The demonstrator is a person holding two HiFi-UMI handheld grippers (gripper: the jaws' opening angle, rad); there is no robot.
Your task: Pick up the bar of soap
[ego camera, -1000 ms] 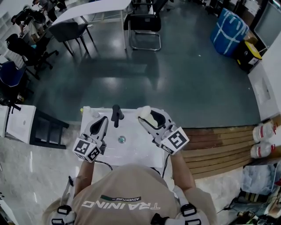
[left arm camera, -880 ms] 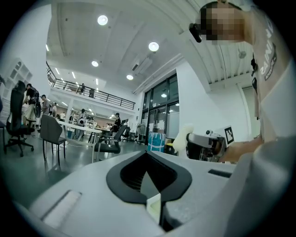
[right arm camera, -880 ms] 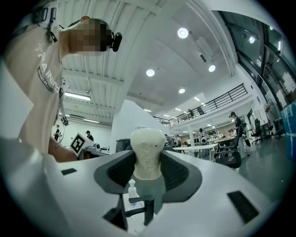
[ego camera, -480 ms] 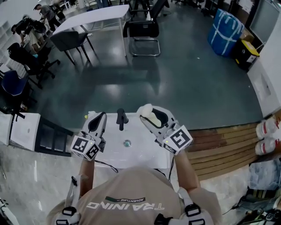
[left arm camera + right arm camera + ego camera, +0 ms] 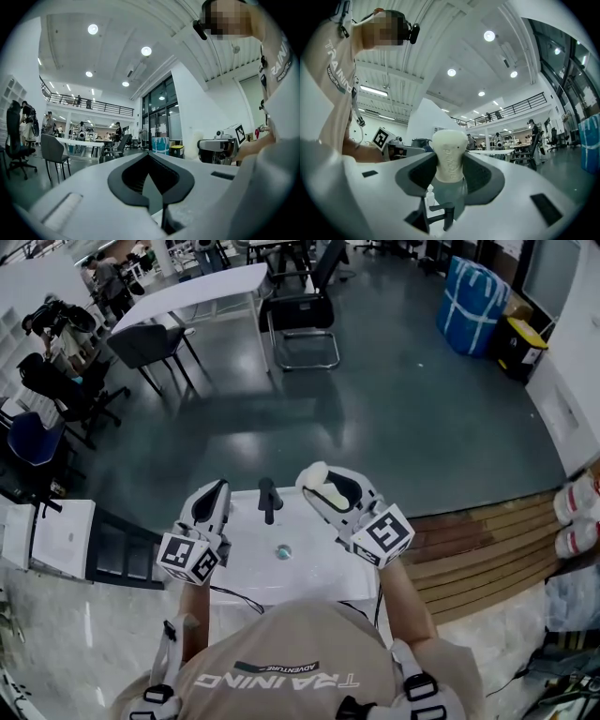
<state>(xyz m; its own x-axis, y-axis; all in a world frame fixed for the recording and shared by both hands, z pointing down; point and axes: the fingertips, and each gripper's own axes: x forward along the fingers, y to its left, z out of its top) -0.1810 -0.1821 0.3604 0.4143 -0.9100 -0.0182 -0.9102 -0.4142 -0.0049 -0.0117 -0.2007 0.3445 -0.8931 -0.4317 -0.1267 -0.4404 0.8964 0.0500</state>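
A cream bar of soap (image 5: pixel 322 486) stands on end between the pads of my right gripper (image 5: pixel 317 482), which is shut on it above the right back part of the white sink (image 5: pixel 314 568). In the right gripper view the soap (image 5: pixel 450 154) sticks up out of the right gripper (image 5: pixel 450 161), embossed side facing the camera. My left gripper (image 5: pixel 216 491) hovers over the sink's left side, jaws together and empty. In the left gripper view the left gripper (image 5: pixel 149 158) has its tips touching, with nothing held.
A black faucet (image 5: pixel 269 499) rises at the sink's back between the grippers, and the drain (image 5: pixel 282 551) lies below it. A small white bottle (image 5: pixel 430 194) stands by the faucet (image 5: pixel 440 213). Wooden decking (image 5: pixel 478 559) is to the right; chairs (image 5: pixel 300 315) and tables stand beyond.
Both grippers keep their pose over the sink, and the soap stays in the right one. The head view has tilted, so the sink and grippers sit slightly further right.
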